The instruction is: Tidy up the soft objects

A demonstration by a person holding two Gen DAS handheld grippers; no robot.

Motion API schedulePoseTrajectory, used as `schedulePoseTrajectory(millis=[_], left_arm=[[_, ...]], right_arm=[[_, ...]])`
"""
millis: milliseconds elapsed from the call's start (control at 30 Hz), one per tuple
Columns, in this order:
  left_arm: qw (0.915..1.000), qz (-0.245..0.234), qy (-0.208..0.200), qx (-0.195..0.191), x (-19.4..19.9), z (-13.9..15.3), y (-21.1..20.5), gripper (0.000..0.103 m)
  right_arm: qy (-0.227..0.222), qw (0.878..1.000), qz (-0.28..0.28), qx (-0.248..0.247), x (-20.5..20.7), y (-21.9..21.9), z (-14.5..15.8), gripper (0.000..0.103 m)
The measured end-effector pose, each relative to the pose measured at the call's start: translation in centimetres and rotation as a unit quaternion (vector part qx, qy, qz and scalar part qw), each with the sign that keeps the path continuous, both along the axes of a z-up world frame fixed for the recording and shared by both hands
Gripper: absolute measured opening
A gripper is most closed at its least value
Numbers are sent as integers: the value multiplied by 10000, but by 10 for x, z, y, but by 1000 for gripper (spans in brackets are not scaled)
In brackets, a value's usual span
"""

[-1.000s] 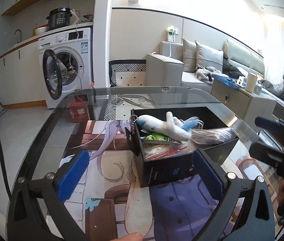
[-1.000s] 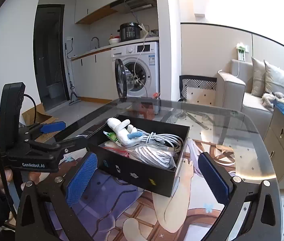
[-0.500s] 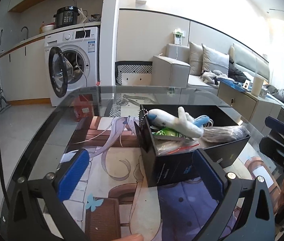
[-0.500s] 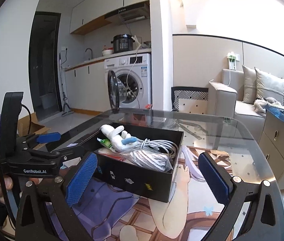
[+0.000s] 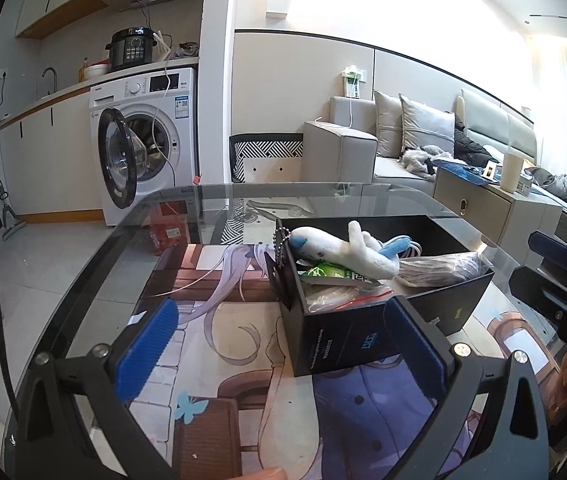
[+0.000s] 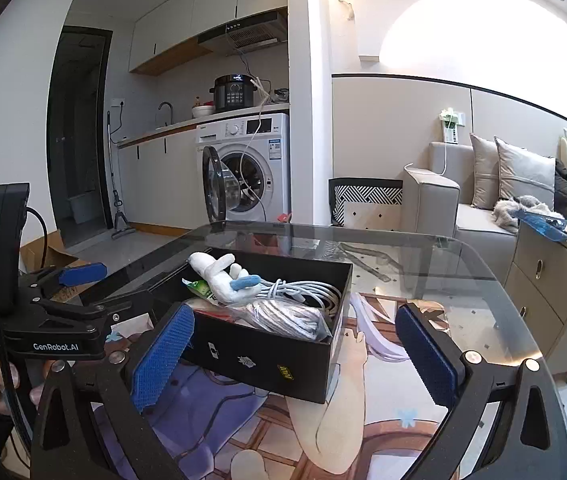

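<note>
While my left claw (image 5: 279,342) hangs wide open over the counter (image 5: 187,216), nothing sits between its blue pads (image 5: 145,350) (the near corner of the black box just shows past the right one). My right claw (image 6: 295,354) is spread just as wide and grips nothing either, its pads either side of the black box (image 6: 267,360) from where I look. Out ahead, the box stands on the printed mat (image 5: 219,344) that covers the glass. On top of its contents lies the white plush toy (image 5: 343,250) with blue tips, a bead chain (image 5: 279,242) hanging over the box's end wall. Beneath and beside it: a green packet (image 5: 325,272), a coil of white cable (image 6: 303,292), a clear bag of grey cord (image 6: 287,316). Beyond the counter, a washing machine (image 5: 143,140) stands with its door open.
</note>
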State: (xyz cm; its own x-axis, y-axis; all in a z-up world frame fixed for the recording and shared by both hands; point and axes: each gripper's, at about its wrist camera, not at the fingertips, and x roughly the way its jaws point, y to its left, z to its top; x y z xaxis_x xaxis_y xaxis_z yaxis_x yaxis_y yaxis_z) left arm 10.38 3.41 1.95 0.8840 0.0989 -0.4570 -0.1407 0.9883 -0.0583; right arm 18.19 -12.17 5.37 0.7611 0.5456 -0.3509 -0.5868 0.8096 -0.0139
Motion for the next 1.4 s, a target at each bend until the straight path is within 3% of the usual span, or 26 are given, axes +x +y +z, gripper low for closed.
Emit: schedulePoseTrajectory(millis=[1400], left_arm=[[10000, 20, -1, -58, 2, 0, 1, 103]], right_arm=[[-15, 10000, -4, -7, 0, -1, 0, 102]])
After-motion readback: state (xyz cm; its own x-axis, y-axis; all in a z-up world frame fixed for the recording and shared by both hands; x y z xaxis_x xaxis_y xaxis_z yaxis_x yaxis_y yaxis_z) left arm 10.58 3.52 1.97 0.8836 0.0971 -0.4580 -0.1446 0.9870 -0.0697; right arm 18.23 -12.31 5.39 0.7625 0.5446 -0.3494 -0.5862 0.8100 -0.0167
